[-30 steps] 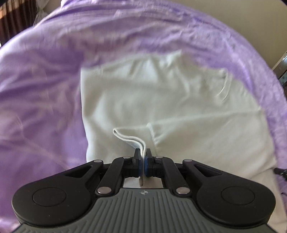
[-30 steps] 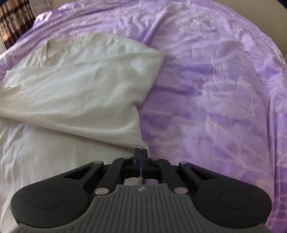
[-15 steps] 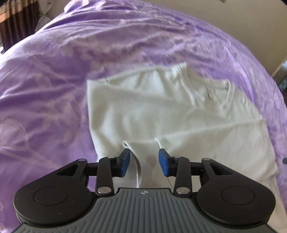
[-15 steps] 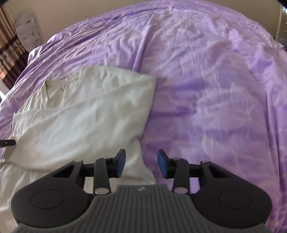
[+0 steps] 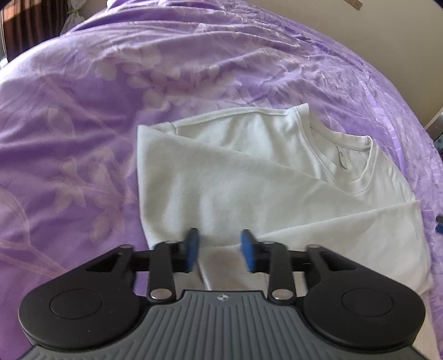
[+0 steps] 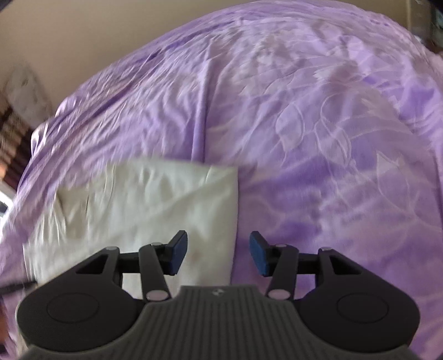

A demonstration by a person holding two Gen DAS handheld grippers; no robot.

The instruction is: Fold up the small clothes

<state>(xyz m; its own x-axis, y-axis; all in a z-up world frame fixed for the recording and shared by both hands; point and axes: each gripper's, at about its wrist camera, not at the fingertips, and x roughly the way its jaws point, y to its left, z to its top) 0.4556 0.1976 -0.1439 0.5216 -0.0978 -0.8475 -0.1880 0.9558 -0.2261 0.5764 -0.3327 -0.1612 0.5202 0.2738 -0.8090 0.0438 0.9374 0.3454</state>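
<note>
A small white T-shirt (image 5: 249,177) lies partly folded on the purple bedspread (image 5: 83,124). Its lower part is laid over its chest, and the neckline (image 5: 357,160) shows at the right. My left gripper (image 5: 220,250) is open and empty, above the shirt's near folded edge. The shirt also shows in the right wrist view (image 6: 155,205), blurred, at the lower left. My right gripper (image 6: 218,253) is open and empty, above the shirt's right edge.
The purple floral bedspread (image 6: 318,124) fills both views. A beige wall (image 6: 83,41) rises behind the bed. A dark curtain (image 5: 25,22) hangs at the far left. Something dark (image 5: 438,221) shows at the right edge of the left wrist view.
Both grippers were shut on the shirt's edges a second ago. They let go, opened and have drawn back and up from the shirt, which now lies folded over.
</note>
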